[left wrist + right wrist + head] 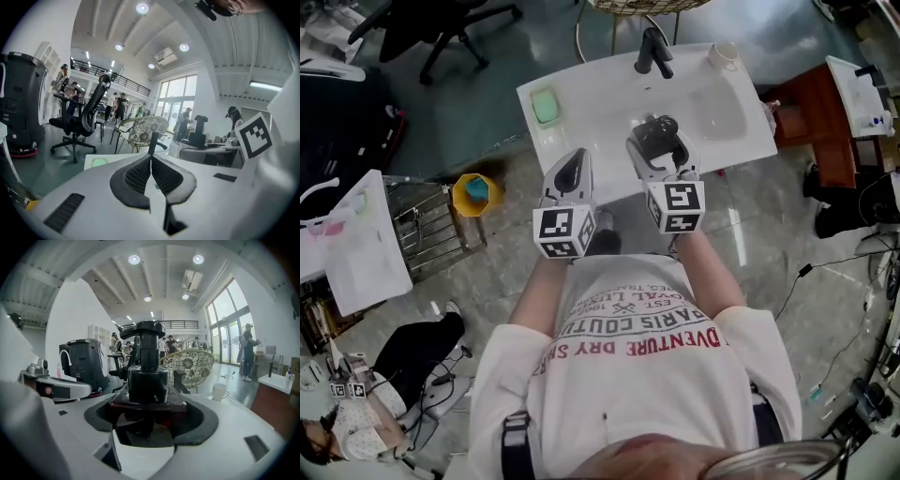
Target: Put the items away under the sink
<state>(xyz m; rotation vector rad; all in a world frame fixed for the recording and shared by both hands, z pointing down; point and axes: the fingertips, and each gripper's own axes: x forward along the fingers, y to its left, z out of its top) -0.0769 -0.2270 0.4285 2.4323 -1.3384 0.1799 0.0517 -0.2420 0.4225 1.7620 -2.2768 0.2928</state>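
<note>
— What's in the right gripper [150, 414]?
— A dark pump bottle [148, 376], upright, with the jaws clamped on its body. I can't read any label on it.
— And the left gripper [151, 169]?
— Jaws pressed together with nothing between them, just beside the right one.
— Any writing at all?
— On the person's shirt [647, 352], upside down: "ADVENTURE DRY", "PARIS COUTU".
— Where is all this?
— Over the front of a white sink counter [591, 117]. The bottle hangs above it, nearer than the black tap [652, 52]. A green soap [545, 105] and a white cup [723, 54] sit on the counter. The floor is glossy grey, and there's an office chair [84, 119] and a wicker chair [190, 364] in an open hall.
</note>
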